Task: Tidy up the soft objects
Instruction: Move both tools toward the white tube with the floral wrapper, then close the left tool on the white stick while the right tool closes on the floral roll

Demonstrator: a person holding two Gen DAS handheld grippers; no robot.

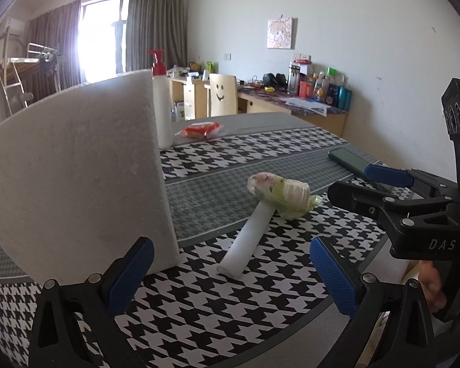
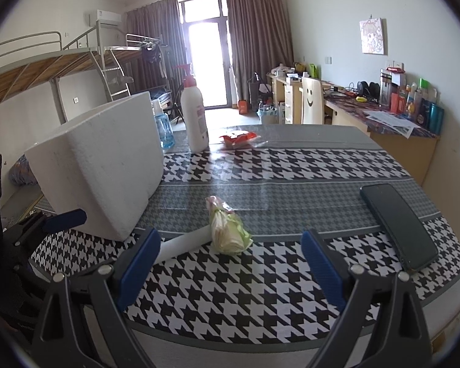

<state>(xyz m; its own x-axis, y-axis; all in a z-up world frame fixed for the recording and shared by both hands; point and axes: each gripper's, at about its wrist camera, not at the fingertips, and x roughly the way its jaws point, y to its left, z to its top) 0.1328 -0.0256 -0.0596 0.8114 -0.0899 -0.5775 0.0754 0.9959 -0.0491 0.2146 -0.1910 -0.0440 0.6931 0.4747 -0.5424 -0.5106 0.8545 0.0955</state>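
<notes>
While both claws gape wide and empty at the bottom of their frames, left gripper (image 1: 231,276) and right gripper (image 2: 231,268), the white foam tube (image 1: 247,243) and wrapped cotton-pad pack (image 1: 280,194) lie touching at centre, foam box (image 1: 76,178) upper left.

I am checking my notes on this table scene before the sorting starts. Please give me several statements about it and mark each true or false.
1. Both the left gripper and the right gripper are open and hold nothing. True.
2. The white foam tube touches the clear plastic packet of cotton pads. True.
3. The dark smartphone lies inside the white foam box. False: it lies flat on the houndstooth tablecloth, apart from the box.
4. The white pump bottle with the red top lies on its side. False: it stands upright.
</notes>
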